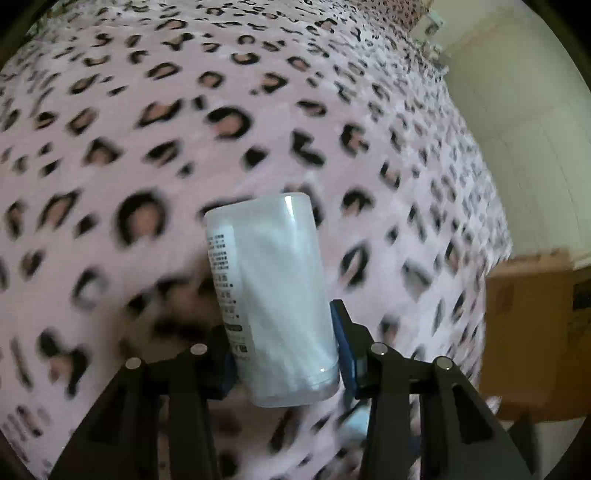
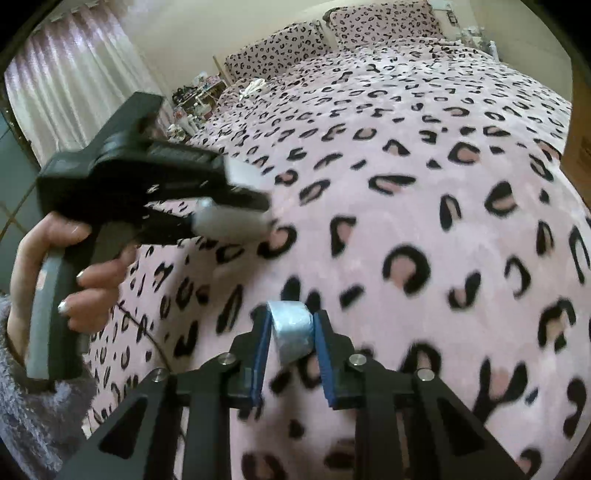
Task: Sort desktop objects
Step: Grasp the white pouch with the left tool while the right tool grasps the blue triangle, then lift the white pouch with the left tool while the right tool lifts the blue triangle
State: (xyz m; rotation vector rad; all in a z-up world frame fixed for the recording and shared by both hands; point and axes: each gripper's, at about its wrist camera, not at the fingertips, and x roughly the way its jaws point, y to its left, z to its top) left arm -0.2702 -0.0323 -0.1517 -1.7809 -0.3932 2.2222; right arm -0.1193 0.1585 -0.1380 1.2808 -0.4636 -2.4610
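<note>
A translucent white plastic bottle (image 1: 273, 266) with small print down one side hangs above the bed, and my left gripper (image 1: 280, 325) is shut on its lower part, blue pads pressing both sides. In the right wrist view a small silver-grey roll of tape (image 2: 291, 332) sits pinched between the blue pads of my right gripper (image 2: 291, 317), just above the blanket. The same view shows the left gripper (image 2: 255, 214) to the left, held by a hand (image 2: 92, 284), with the white bottle (image 2: 225, 223) blurred in it.
A pink leopard-print blanket (image 1: 147, 110) covers the bed under both grippers. A brown cardboard box (image 1: 532, 332) stands off the bed's right edge. Pillows (image 2: 369, 26) lie at the far end, with a cluttered side table (image 2: 195, 99) and a curtain (image 2: 74, 74) at the left.
</note>
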